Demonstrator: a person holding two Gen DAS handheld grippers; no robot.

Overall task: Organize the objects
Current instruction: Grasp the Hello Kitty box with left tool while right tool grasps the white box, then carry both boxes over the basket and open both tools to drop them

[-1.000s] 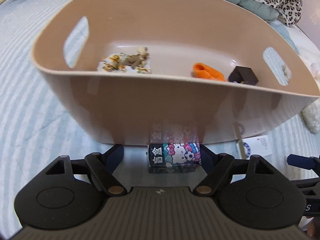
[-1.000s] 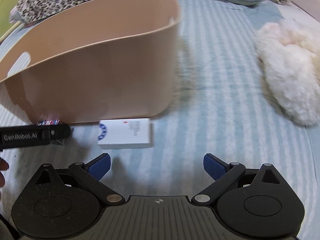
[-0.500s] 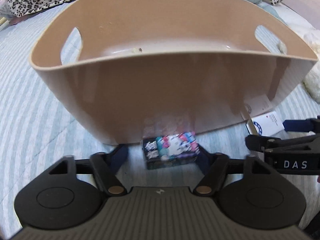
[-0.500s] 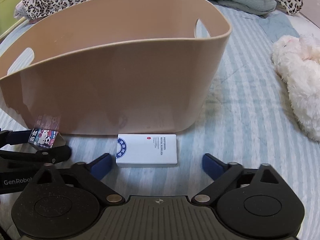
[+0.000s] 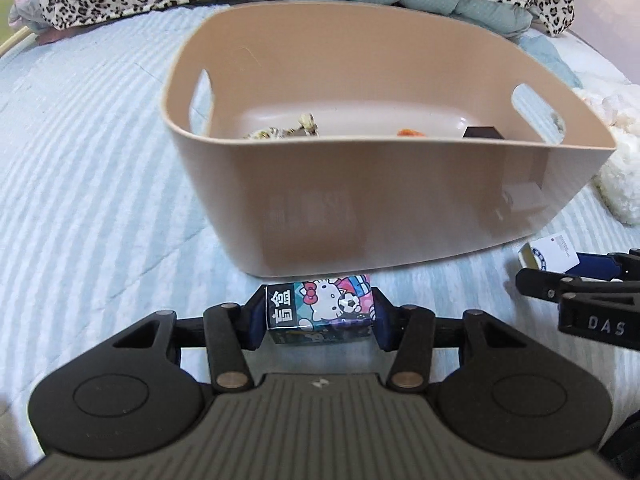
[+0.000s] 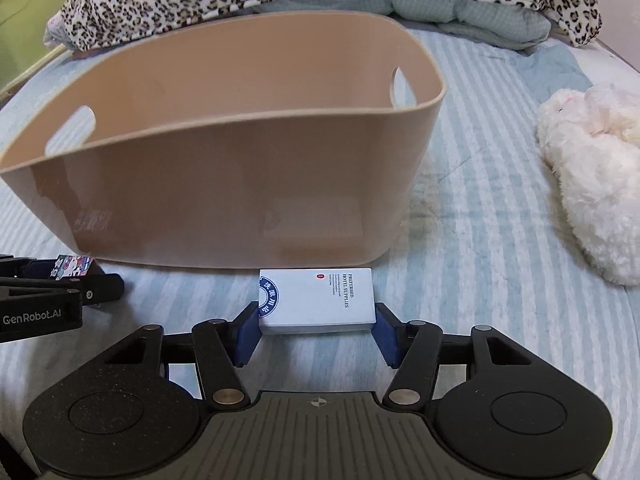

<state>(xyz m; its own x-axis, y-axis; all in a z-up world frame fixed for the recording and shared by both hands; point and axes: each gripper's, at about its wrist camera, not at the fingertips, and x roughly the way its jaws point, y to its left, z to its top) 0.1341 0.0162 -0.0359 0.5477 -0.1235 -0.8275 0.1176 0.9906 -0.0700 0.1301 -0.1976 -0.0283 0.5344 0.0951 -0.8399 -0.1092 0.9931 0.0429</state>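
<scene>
striped bedspread (image 5: pixel 100 160): tan bin (image 5: pixel 400 208) holds trinkets; left tool (image 5: pixel 320 314) clamps cartoon box (image 5: pixel 320 304); right tool (image 6: pixel 316 326) clamps white box (image 6: pixel 316 298).

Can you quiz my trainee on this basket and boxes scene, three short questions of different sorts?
1. True or false: the left gripper has its fingers on both sides of the Hello Kitty box.
2. Multiple choice: where does the white hotel supplies box lie? A. inside the basket; B. on the striped bedspread in front of the tan basket; C. on the white plush toy.
3. Fill in: the orange item lies inside the ____.

Key: 1 true. 2 B; the right gripper brackets it. 3 basket.
</scene>
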